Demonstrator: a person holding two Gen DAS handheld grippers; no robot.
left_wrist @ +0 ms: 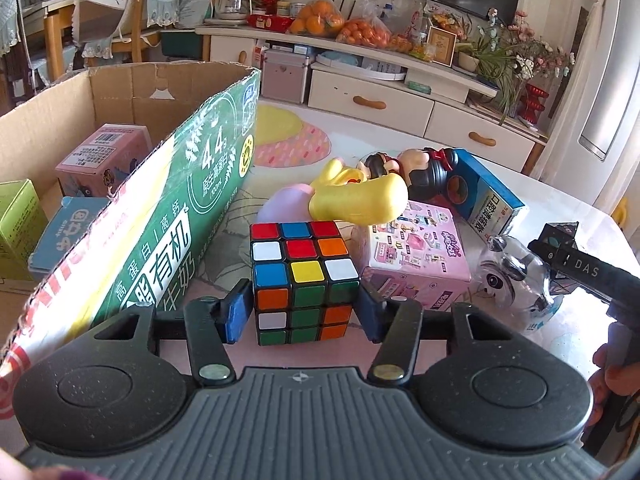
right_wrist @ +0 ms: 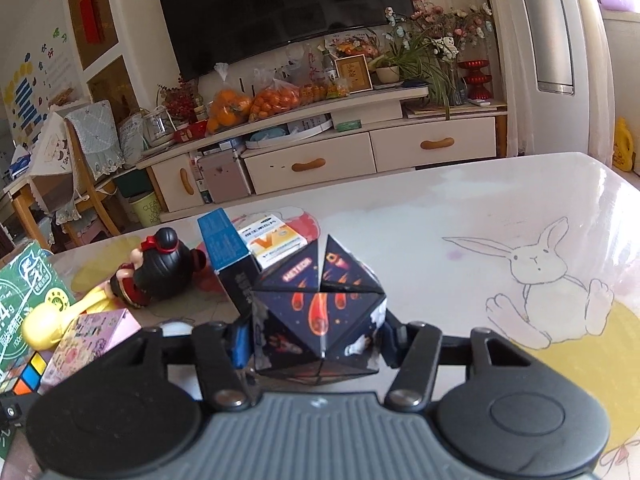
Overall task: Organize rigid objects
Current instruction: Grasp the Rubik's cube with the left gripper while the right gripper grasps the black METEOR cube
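Tabletop carton holds three small boxes.

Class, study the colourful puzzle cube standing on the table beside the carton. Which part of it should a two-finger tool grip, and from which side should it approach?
Grip the puzzle cube on its two flat, parallel side faces, low down, coming in from the near side, as the left gripper does. It stands square on the table with both side faces exposed. The carton stands close on its left, so room there is tight.
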